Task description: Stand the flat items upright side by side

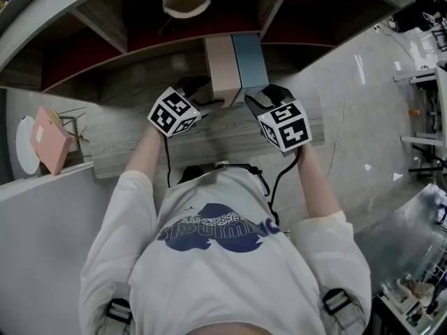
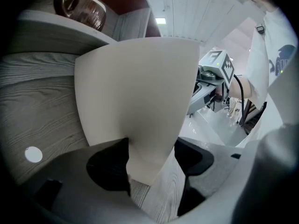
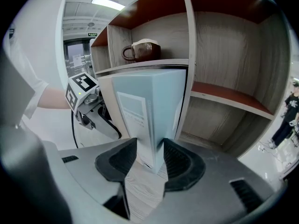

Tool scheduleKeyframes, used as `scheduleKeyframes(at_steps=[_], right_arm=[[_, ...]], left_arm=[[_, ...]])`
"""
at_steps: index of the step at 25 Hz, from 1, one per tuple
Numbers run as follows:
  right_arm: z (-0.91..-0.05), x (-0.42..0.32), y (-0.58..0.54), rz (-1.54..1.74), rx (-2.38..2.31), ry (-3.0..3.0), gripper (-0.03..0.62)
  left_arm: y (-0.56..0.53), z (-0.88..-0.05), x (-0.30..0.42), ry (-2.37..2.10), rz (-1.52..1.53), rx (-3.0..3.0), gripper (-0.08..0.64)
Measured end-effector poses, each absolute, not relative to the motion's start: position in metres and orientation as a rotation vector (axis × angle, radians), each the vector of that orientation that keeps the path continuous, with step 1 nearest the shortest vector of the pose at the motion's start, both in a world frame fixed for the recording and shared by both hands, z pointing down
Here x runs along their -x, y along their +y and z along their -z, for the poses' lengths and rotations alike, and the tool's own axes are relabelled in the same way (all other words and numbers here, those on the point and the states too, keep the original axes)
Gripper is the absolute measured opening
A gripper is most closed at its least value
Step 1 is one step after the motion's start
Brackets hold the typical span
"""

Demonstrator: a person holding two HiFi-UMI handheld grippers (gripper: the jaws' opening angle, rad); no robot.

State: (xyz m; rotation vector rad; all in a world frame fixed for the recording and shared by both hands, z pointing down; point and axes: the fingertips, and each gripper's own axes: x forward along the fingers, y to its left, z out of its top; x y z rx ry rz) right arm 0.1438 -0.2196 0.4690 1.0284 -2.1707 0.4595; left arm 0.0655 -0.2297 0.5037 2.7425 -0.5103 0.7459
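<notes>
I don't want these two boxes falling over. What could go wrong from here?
1. The pink box and blue box stand upright, side by side, with no support at their outer sides; releasing them may tip one.
2. The right gripper pinches the blue box only at its near corner, so pulling back could twist it.
3. Shelf board shows between the pink box and one jaw of the left gripper; that hold may be loose.

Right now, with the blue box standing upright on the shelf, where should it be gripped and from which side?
Take the blue box by its near narrow edge, low down, coming from the front. It is thin, so the jaws span its thickness, and the pink box close beside it blocks a side approach. The right gripper holds it that way.
</notes>
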Motion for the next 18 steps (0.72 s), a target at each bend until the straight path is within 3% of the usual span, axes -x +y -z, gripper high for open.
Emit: scheduleKeyframes(at_steps=[18], right_arm=[[-0.456, -0.163, -0.206, -0.488, -0.946, -2.279, 0.202]], left_arm=[[-0.208, -0.491, -0.048, -0.776, -0.767, -2.644, 0.314]])
